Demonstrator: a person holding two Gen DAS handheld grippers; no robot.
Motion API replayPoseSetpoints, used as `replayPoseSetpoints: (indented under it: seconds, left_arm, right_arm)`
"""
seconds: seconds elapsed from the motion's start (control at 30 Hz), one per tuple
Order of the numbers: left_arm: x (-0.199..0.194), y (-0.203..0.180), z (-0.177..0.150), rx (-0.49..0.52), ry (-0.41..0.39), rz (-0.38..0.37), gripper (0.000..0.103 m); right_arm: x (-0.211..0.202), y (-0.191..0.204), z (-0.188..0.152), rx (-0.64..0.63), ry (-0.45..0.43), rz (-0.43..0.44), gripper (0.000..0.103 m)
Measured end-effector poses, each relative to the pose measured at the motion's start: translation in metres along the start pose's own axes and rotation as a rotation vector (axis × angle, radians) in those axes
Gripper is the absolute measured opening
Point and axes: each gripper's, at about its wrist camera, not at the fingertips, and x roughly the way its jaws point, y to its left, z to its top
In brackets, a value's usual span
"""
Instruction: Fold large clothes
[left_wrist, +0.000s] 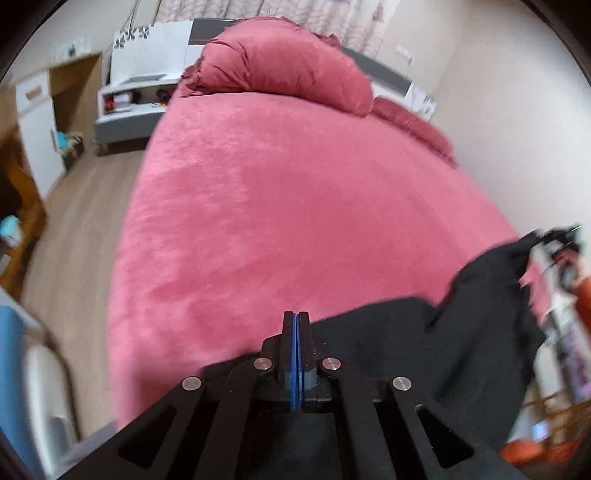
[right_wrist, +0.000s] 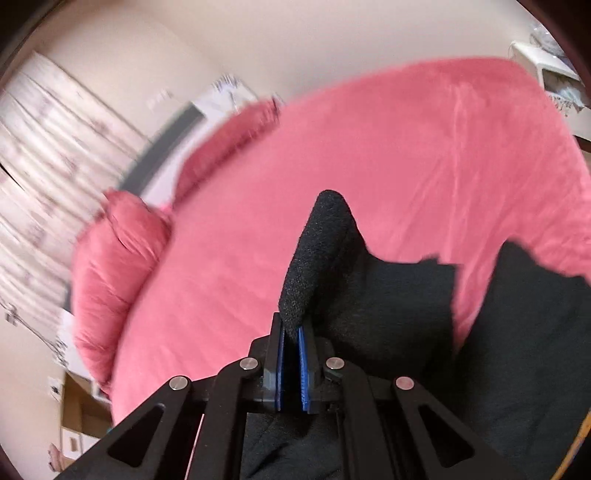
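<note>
1. R gripper (right_wrist: 291, 332): blue pads pinched on a thick edge of the black garment (right_wrist: 388, 295); a rolled tongue of cloth sticks up past the tips. Clamped for sure.
2. L gripper (left_wrist: 296, 317): fingers pressed together, blue pads meeting w/ no gap. Black cloth lies right under and behind the tips, but whether any of it is caught between them, can't tell from the L wrist view.
3. Garment: dark, heavy-looking knit or fleece, bunched at the near edge of the bed (left_wrist: 295, 192). In the L view it runs from below the gripper out to the right, where a raised corner goes up toward the other gripper, seen blurred at the frame edge. In the R view it hangs in loose lobes w/ pink showing between them.
4. Bed: pink plush cover, mostly bare; pillow roll (left_wrist: 284, 62) at the far end, well apart from the garment.
5. Progress, my read: early. No flat panel, no clean fold line, nothing stacked. Cloth is lifted and crumpled, so prob. spreading it out comes first.
6. Left to do: lay flat, smooth, fold sides in, then halve. Basically all of it.
7. Both views motion-blurred at edges, so fine detail is unclear.
</note>
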Motion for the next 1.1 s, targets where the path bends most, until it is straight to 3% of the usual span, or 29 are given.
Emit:
replayPoseSetpoints:
  seconds: [0.03,0.1,0.2,0.23,0.27,0.3,0.37,0.4,0.47,0.57,0.67,0.77,0.83,0.9,0.97,1.03,1.1]
  left_arm:
    - [0.006,0.004,-0.005,0.014,0.024,0.042,0.019]
    - [0.015,0.005,-0.013,-0.018,0.061,0.064,0.067]
    - [0.039,0.014,-0.018,-0.138,0.116,0.021,0.072]
    - [0.048,0.015,-0.018,-0.171,0.144,0.019,0.072]
    - [0.056,0.014,-0.018,-0.193,0.162,0.041,0.061]
    - [0.056,0.010,-0.018,-0.196,0.156,0.050,0.026]
    - [0.055,0.003,-0.015,-0.164,0.156,0.067,0.021]
    - [0.050,0.000,-0.014,-0.150,0.144,0.045,0.002]
    - [0.025,-0.009,-0.015,-0.122,0.109,-0.047,0.002]
    - [-0.024,-0.024,-0.026,-0.016,0.021,-0.072,0.002]
    - [-0.069,-0.034,-0.052,0.039,-0.010,-0.127,0.001]
    - [-0.091,-0.044,-0.085,0.102,0.030,-0.169,0.000]
    - [-0.093,-0.055,-0.112,0.173,0.114,-0.208,0.000]
    - [-0.091,-0.066,-0.132,0.245,0.183,-0.176,0.000]
    - [-0.093,-0.068,-0.133,0.240,0.162,-0.157,0.001]
    - [-0.097,-0.060,-0.114,0.172,0.065,-0.139,0.009]
    - [-0.089,-0.045,-0.088,0.061,0.011,-0.089,0.064]
  right_arm:
    - [-0.017,-0.009,0.004,0.013,-0.025,0.009,0.006]
    - [-0.038,-0.030,0.006,0.045,-0.045,-0.010,0.006]
    - [-0.058,-0.075,-0.001,0.175,-0.050,-0.042,0.006]
    - [-0.057,-0.090,-0.003,0.225,-0.048,-0.049,0.006]
    - [-0.059,-0.108,-0.006,0.270,-0.041,-0.052,0.006]
    - [-0.063,-0.124,-0.010,0.305,-0.028,-0.063,0.006]
    - [-0.066,-0.147,-0.022,0.345,-0.014,-0.084,0.006]
    - [-0.067,-0.156,-0.028,0.364,-0.010,-0.085,0.006]
    - [-0.070,-0.168,-0.033,0.392,-0.006,-0.083,0.006]
    - [-0.075,-0.179,-0.031,0.407,-0.003,-0.084,0.006]
    - [-0.071,-0.182,-0.030,0.433,-0.010,-0.085,0.006]
    - [-0.075,-0.194,-0.037,0.472,-0.010,-0.089,0.006]
    - [-0.070,-0.202,-0.042,0.510,-0.012,-0.091,0.006]
    - [-0.068,-0.210,-0.050,0.551,-0.009,-0.095,0.006]
    - [-0.066,-0.215,-0.056,0.578,-0.006,-0.095,0.006]
    - [-0.066,-0.218,-0.060,0.597,-0.003,-0.097,0.006]
    - [-0.066,-0.218,-0.062,0.602,-0.002,-0.095,0.006]
